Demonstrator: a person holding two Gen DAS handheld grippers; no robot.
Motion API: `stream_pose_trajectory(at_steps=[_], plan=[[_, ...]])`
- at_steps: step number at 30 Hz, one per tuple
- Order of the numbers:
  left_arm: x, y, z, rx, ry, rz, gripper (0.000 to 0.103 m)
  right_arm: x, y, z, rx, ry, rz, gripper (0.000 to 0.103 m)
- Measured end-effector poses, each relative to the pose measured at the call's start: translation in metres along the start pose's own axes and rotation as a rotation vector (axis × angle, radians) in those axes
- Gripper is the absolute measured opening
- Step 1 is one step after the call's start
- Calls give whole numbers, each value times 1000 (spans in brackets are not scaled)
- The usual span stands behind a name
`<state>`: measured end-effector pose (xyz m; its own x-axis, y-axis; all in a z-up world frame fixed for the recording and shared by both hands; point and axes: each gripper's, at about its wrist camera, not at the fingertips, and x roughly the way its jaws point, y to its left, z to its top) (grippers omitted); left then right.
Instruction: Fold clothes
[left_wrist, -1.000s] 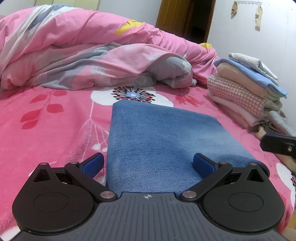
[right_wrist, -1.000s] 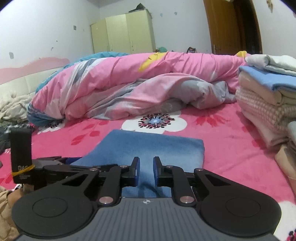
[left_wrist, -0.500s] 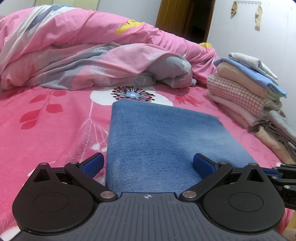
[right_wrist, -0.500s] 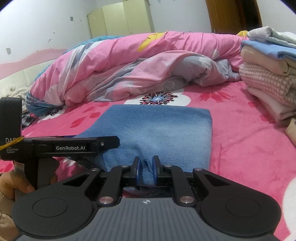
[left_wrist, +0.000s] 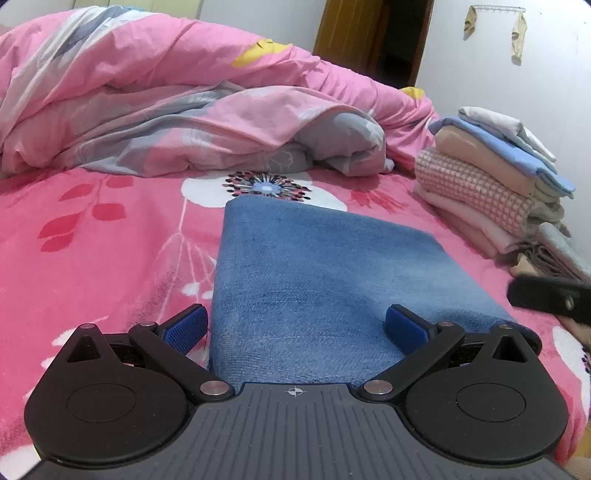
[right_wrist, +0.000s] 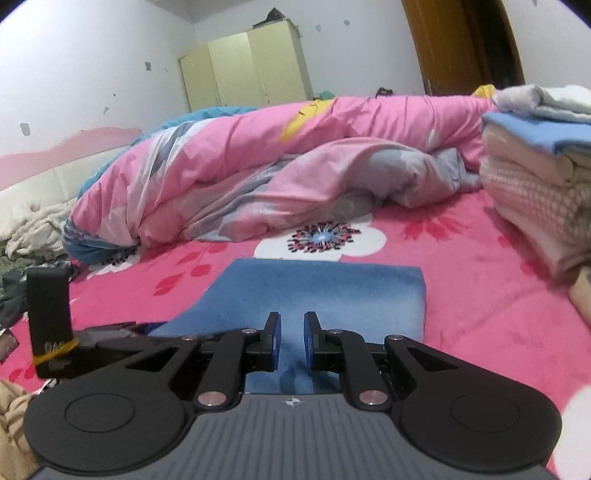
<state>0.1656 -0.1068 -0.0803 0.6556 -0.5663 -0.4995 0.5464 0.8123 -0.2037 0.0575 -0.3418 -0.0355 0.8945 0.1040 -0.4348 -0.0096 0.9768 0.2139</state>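
One folded blue denim garment (left_wrist: 314, 288) lies flat on the pink floral bedsheet (left_wrist: 92, 258), with one rumpled pink-and-grey quilt (left_wrist: 166, 110) at twelve o'clock and one stack of folded clothes (left_wrist: 495, 184), at least five pieces, at two o'clock. The left gripper (left_wrist: 295, 326) spreads wide across the denim's near edge. The right gripper (right_wrist: 291, 332) is narrowed over the denim; whether it pinches cloth I cannot tell.
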Motion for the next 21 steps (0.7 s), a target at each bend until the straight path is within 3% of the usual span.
stream_pose_trajectory(at_steps=[4, 21], plan=[[0, 1, -1, -5, 0, -4, 103, 24, -4, -14, 31, 74, 11, 14], [-18, 4, 4, -37, 4, -17, 103, 20, -1, -34, 11, 46, 1, 14]])
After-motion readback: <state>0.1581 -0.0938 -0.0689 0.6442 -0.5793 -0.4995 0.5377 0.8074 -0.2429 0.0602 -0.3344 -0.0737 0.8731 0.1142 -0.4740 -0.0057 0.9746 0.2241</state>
